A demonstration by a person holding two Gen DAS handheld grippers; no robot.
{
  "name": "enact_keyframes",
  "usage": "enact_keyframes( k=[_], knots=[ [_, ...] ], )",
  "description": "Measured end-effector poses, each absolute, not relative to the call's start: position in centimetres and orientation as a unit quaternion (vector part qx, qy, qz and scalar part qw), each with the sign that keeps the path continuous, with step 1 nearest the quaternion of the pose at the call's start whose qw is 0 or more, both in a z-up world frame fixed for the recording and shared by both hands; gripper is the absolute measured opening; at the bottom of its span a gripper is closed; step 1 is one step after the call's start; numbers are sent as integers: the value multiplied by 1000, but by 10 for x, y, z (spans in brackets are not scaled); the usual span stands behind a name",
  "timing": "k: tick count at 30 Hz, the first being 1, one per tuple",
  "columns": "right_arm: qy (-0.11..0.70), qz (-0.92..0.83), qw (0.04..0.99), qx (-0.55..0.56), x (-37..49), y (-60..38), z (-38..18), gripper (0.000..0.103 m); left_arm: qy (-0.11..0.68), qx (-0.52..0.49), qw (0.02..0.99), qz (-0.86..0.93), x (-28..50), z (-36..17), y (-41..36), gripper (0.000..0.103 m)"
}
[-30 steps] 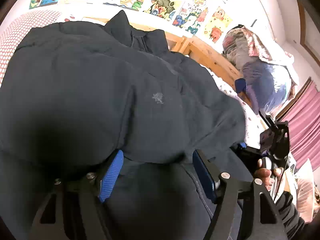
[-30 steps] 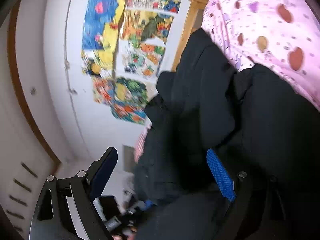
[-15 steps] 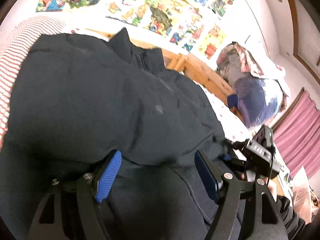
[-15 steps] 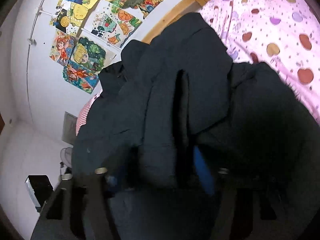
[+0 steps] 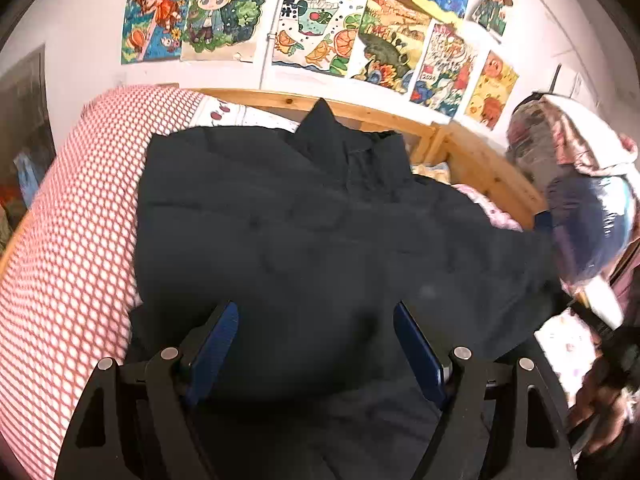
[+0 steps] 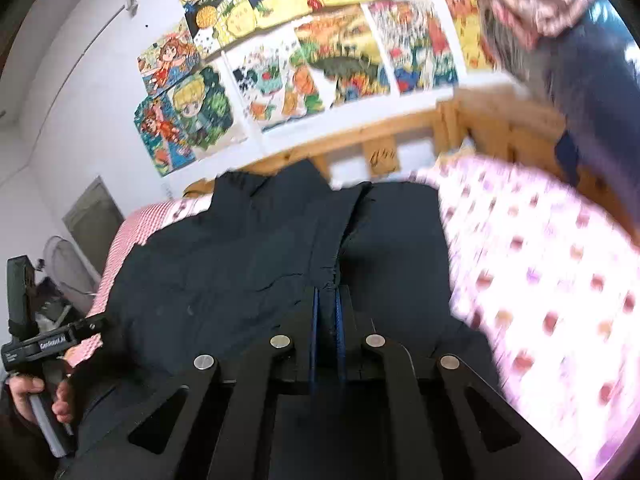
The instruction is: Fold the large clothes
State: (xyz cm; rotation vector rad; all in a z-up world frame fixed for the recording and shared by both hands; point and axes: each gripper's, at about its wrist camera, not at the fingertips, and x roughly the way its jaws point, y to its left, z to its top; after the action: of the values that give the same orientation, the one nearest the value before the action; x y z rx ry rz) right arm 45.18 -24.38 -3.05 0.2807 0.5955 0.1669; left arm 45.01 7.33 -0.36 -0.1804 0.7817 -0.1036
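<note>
On bed (image 5: 60, 264), dark jacket (image 5: 320, 240) spread, collar far. Right gripper (image 6: 327, 312) now clamped on near fabric edge, apart half a second ago; left gripper (image 5: 316, 344) apart. Fold ready to start.

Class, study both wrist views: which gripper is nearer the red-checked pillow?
Left. The left gripper hangs open over the dark jacket beside the red-checked pillow; the right gripper pinches the jacket nearer the pink sheet.
</note>
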Motion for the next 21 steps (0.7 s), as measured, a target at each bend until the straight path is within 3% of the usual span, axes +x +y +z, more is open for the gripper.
enact_keyframes(
  k=[4,14,21],
  knots=[
    [303,64,940,145,475,-268,-25,8,390,-73,917,-33,470,-6,74,78],
    [384,17,915,121,508,-256,-112,13,455,-32,890,-19,505,-61,61,83],
    [385,2,918,90,507,-241,-131,14,456,3,890,1,507,-83,50,86]
  ],
)
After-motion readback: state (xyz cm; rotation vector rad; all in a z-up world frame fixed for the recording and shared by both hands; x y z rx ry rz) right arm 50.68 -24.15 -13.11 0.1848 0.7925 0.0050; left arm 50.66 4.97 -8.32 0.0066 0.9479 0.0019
